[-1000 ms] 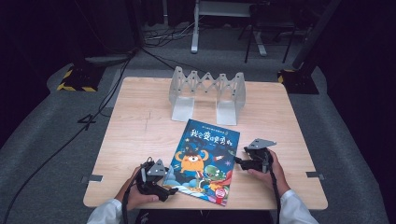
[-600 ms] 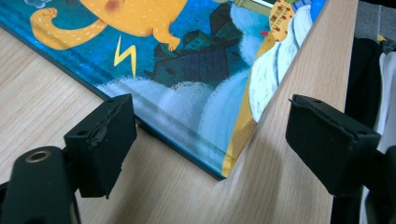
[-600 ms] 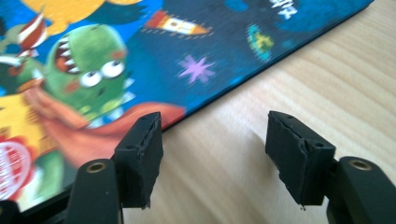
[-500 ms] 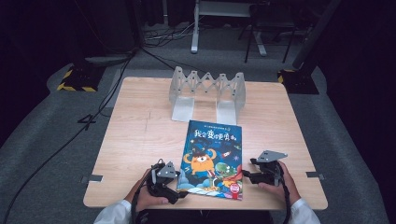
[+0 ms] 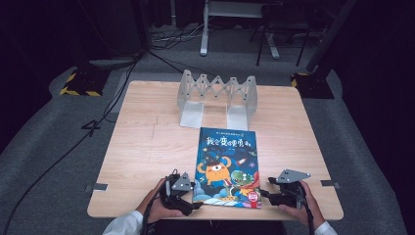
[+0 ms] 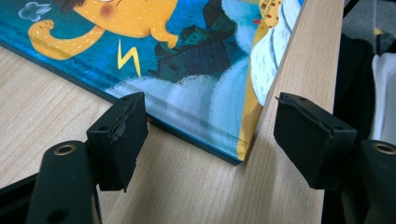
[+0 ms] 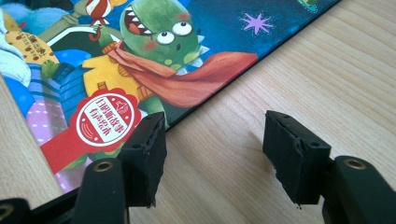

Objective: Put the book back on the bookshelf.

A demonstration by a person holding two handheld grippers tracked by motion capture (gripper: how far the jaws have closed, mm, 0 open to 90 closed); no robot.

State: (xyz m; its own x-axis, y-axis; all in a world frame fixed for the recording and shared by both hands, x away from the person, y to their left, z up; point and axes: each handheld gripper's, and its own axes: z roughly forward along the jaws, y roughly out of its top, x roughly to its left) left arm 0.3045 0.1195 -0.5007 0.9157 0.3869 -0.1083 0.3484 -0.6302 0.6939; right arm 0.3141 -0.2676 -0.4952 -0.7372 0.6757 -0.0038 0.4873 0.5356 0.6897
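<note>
Picture book: one thin, glossy blue hardcover picture book [image 5: 226, 167] with cartoon monsters lies flat on the pale wooden surface [image 5: 147, 147], near its front edge. I judge it light, stiff and slippery, best taken at its near corners. My left hand-held gripper [image 6: 210, 135] straddles the near-left corner, jaws just closing, pads not pressing. My right hand-held gripper [image 7: 212, 149], also closing, holds nothing beside the right edge. One grey folding rack [image 5: 218, 95] stands behind.
</note>
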